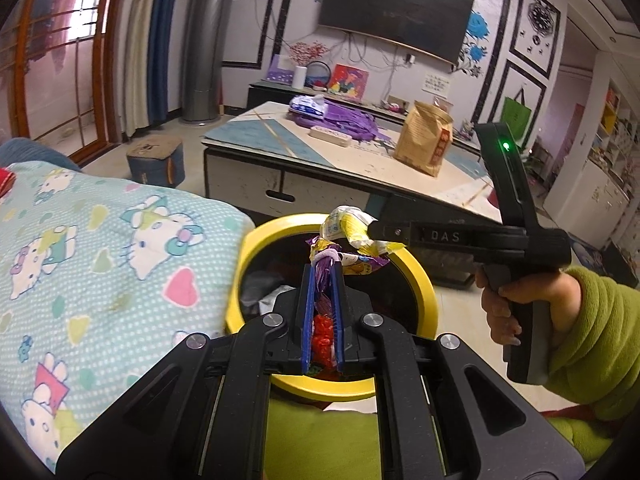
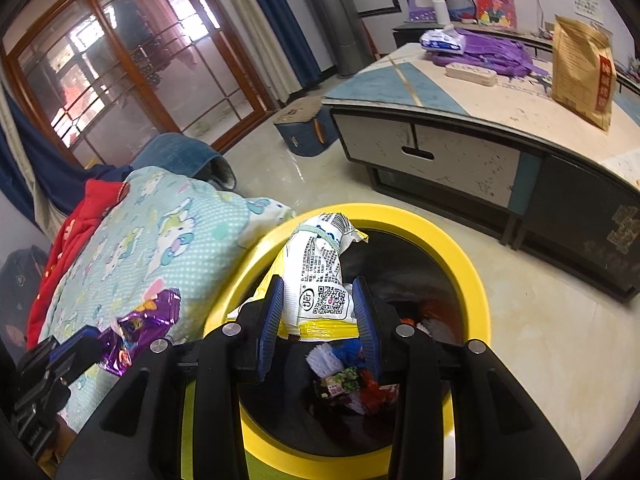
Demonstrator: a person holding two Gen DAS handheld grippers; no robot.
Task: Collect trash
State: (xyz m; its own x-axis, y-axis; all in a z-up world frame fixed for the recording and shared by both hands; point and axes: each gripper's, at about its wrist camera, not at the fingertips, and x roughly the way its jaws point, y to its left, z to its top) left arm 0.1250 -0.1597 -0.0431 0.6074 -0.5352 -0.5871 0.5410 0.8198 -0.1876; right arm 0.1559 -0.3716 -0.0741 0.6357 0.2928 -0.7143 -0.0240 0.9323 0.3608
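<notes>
Wrappers over yellow bin [image 1: 424,288]: left gripper [image 1: 323,276] pinches purple wrapper [image 1: 326,264]; right gripper [image 2: 318,300] seemingly grips white packet [image 2: 320,264].

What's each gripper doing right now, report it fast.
Left gripper: shut on purple wrapper, over yellow bin.
Right gripper: holds white packet over the bin.

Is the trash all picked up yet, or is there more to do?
Some wrappers already lie inside the yellow bin. The left hand-held gripper pinches a purple wrapper, and the right hand-held gripper holds a white snack bag above it. Both still need dropping in.
</notes>
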